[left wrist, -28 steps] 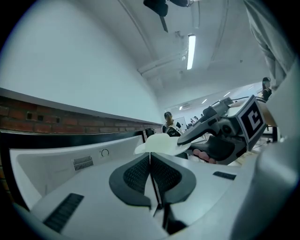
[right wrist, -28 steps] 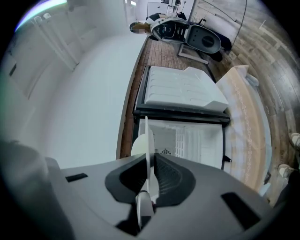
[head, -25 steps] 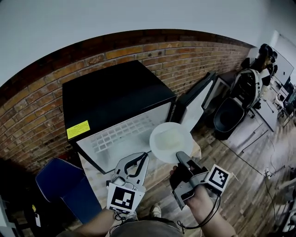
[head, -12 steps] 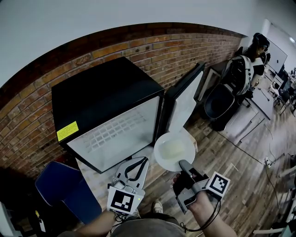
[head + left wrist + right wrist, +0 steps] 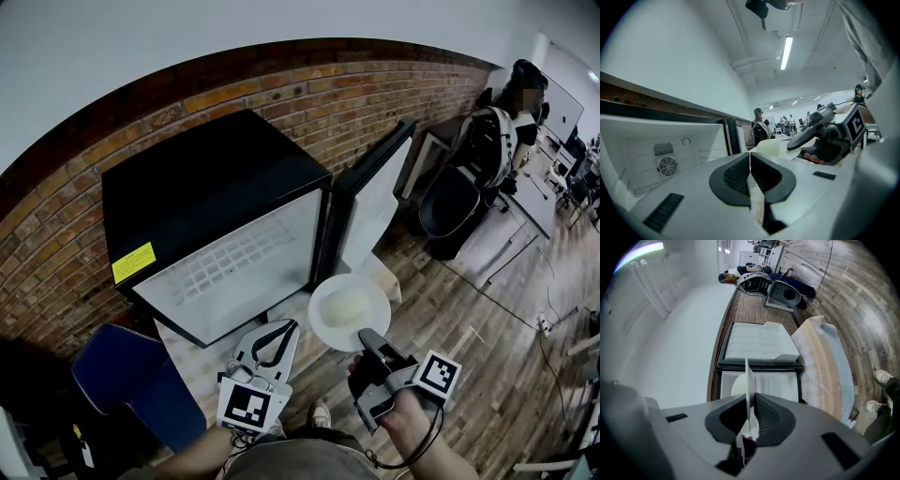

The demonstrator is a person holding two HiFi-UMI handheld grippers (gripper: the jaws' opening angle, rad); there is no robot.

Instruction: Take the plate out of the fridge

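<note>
A round white plate (image 5: 349, 309) hangs in the air just in front of the black mini fridge (image 5: 216, 202). Its door (image 5: 370, 202) stands open to the right, and the white inside (image 5: 230, 267) shows a wire shelf. My right gripper (image 5: 364, 335) is shut on the plate's near rim. In the right gripper view the plate (image 5: 747, 376) stands edge-on between the pads of the right gripper (image 5: 749, 398). My left gripper (image 5: 289, 328) hovers to the plate's left, shut on nothing. In the left gripper view the closed left gripper (image 5: 750, 154) points toward the plate (image 5: 771, 147).
A pale cloth-covered surface (image 5: 202, 366) lies in front of the fridge. A blue seat (image 5: 131, 384) is at lower left. A brick wall (image 5: 281, 89) runs behind. A black office chair (image 5: 450, 202) and a person (image 5: 520, 98) are at the right, on wood flooring (image 5: 487, 347).
The right gripper has drawn the plate back from the fridge opening toward me and slightly down. The left gripper has stayed shut and nearly still.
</note>
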